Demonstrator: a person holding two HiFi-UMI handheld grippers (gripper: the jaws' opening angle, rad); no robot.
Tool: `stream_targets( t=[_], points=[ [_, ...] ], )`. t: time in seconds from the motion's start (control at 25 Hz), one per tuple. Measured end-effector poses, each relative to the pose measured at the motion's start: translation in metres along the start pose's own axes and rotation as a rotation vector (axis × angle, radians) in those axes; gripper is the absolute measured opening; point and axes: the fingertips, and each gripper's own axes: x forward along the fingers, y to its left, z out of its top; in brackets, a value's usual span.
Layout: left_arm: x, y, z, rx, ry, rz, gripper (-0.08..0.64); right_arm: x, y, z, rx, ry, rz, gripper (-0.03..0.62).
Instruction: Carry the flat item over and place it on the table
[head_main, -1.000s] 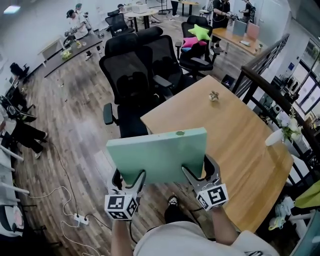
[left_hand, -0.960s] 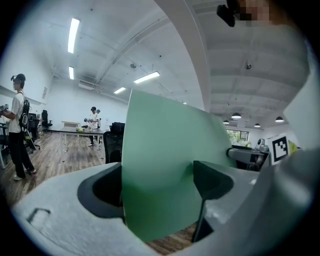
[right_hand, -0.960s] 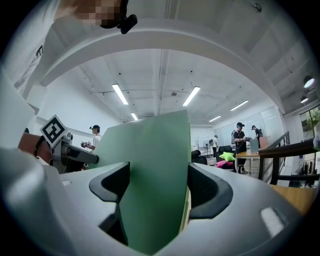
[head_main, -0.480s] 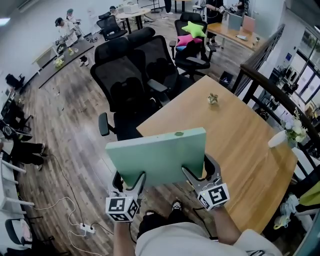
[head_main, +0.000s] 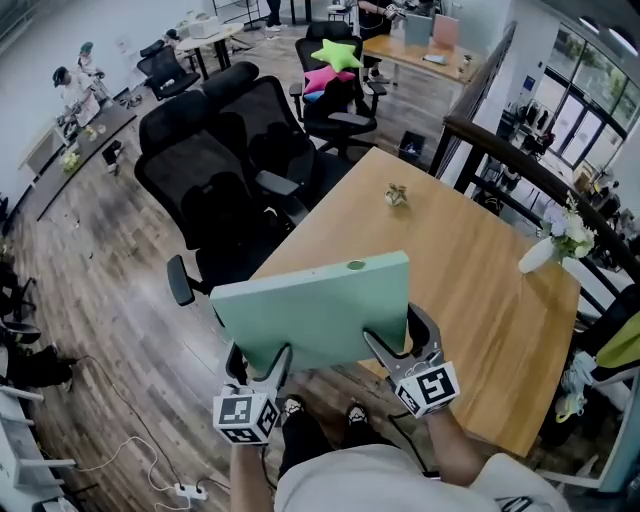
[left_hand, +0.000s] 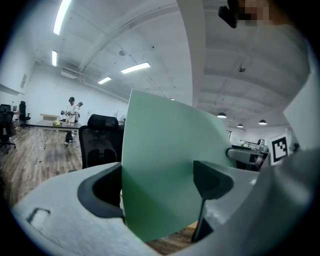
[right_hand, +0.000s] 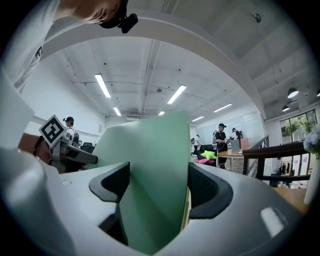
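Wood-plank floor (head_main: 100, 300) fills the left of the head view, with a cluster of black office chairs (head_main: 215, 190) standing just beside the near-left edge of the table (head_main: 470, 270).

Left gripper (head_main: 262, 362): jaws closed on the lower left part of the green board (head_main: 315, 315); its own view shows the board (left_hand: 165, 150) pinched between both pads.

Board: held in the air, face tilted toward the person, its far edge overlapping the table's near corner in the picture. It does not rest on anything.

Right gripper (head_main: 402, 345): jaws likewise clamped on the board's lower right part, as its own view confirms (right_hand: 155, 155).

Step in hand, as judged: the carry, close to its end. The next move calls for bringing the board forward and rightward over the tabletop, levelling it, lowering it flat, then releasing both grips together.

Open room: the broad middle of the tabletop is bare. A small object (head_main: 397, 194), possibly an ornament, sits toward the far side; a white vase (head_main: 540, 255) stands at the right edge, and a dark railing (head_main: 500, 150) runs behind it. The chairs crowd the left approach.
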Motion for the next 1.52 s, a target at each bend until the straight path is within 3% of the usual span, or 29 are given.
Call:
stream_targets(
  t=[0.4, 0.64, 1.16, 1.52],
  points=[
    [0.050, 0.049, 0.025, 0.046, 0.031, -0.208, 0.451, 0.034, 0.017, 0.005, 0.007, -0.007, -0.203, 0.371],
    [0.068, 0.056, 0.030, 0.082, 0.061, -0.320, 0.451, 0.032, 0.025, 0.002, 0.020, -0.003, -0.326, 0.370],
    [0.143, 0.008, 0.006, 0.116, 0.180, -0.483, 0.451, 0.009, -0.029, -0.037, 0.101, 0.053, -0.515, 0.368],
    [0.200, -0.032, -0.018, 0.173, 0.274, -0.511, 0.451, -0.001, -0.084, -0.082, 0.215, 0.089, -0.571, 0.368]
  ],
)
